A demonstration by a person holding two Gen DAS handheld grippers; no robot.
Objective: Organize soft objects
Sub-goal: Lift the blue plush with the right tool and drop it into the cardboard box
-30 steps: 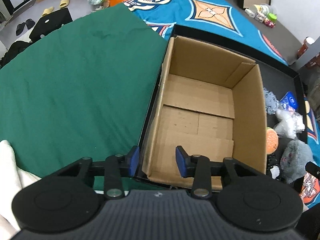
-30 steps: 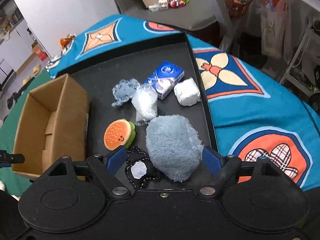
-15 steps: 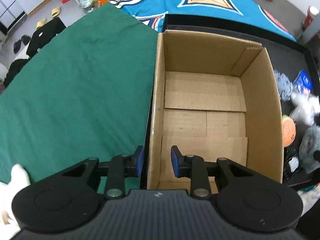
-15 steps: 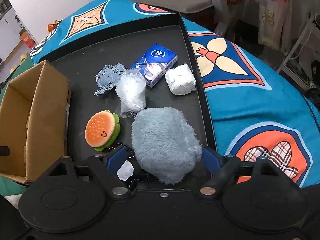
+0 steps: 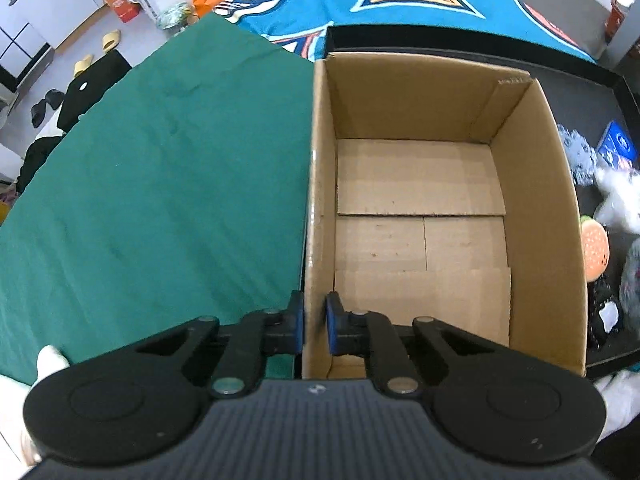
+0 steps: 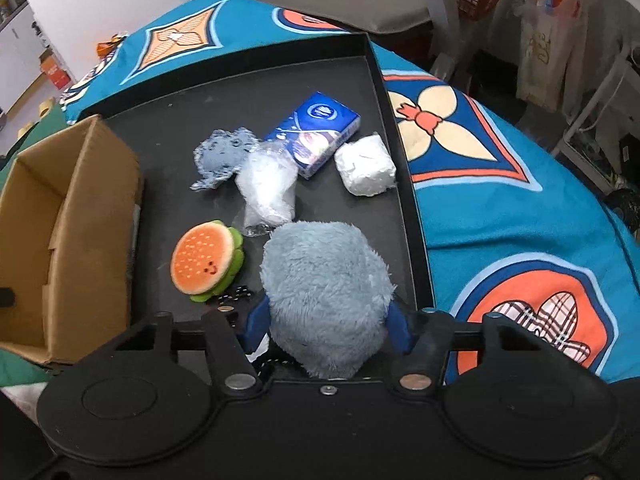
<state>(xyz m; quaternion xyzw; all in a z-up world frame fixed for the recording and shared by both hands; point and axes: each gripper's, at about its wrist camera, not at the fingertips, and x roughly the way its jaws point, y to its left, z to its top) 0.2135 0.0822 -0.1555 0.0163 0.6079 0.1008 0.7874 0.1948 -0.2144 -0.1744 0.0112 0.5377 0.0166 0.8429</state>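
Now the right claw [image 6: 327,322] has just been closing on the blue-grey plush [image 6: 326,284]; the cardboard box [image 6: 96,216], wall pinched by the closed left claw [image 5: 314,322], waits at nine o'clock.

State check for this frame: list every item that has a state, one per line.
cardboard box: open, empty
left gripper: shut on the box's wall
right gripper: jaws just closing, pads pressing the blue plush
blue plush: gripped, in the tray
burger plush: lying free
tissue pack: sealed
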